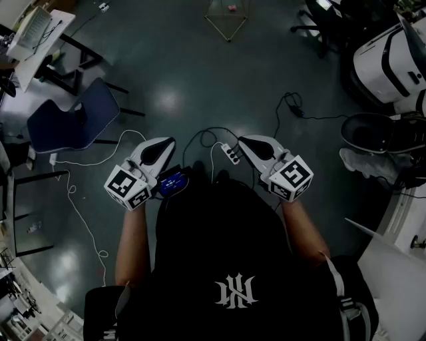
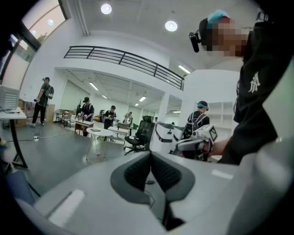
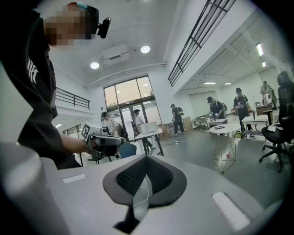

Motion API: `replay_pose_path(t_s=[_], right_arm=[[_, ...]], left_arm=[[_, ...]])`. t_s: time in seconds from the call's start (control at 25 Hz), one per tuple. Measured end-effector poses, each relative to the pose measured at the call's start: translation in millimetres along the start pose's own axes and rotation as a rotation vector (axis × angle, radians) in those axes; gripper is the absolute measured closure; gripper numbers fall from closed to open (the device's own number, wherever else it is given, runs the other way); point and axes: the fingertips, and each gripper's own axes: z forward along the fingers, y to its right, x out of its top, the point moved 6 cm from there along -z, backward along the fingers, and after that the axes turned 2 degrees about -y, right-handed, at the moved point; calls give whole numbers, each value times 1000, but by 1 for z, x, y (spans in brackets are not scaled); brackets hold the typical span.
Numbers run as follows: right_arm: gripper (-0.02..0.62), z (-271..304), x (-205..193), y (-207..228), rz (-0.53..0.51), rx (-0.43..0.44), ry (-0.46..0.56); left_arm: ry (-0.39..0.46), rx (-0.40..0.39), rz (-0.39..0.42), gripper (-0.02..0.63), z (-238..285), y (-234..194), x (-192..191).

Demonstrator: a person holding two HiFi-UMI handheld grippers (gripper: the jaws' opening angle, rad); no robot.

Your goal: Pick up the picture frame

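Note:
No picture frame shows in any view. I stand on a dark glossy floor and hold both grippers out in front of me, a little below level. My left gripper is shut, its dark ribbed pads pressed together with nothing between them. My right gripper is shut too, its pads meeting at the tip on nothing. Each gripper sees the other: the right gripper in the left gripper view, the left gripper in the right gripper view.
A white power strip and cables lie on the floor just ahead. A blue chair stands at the left, a small round wire-legged table far ahead, and a white machine at the right. Several people work at tables in the distance.

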Motion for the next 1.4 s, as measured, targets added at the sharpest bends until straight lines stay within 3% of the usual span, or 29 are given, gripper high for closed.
replay_pose_path(t_s=[0.36,0.52,0.72,1.12,1.4], right_arm=[[594,-14,2,9,32,-50,71],[596,-23,2,10,93,-13,103],[595,-27,-5,13,37,-36,82],[595,-33,-3,35,54,-52,99],[595,-4,7,55,57,-95,95]], left_arm=[[-3,23,20,603,-3,2,4],[12,17,14,603,-3,11,8],[-2,30,21,603,-3,19,7],[-31,50,14,603,2,29,8],[-12,-6,18,603,23,-9,19]])
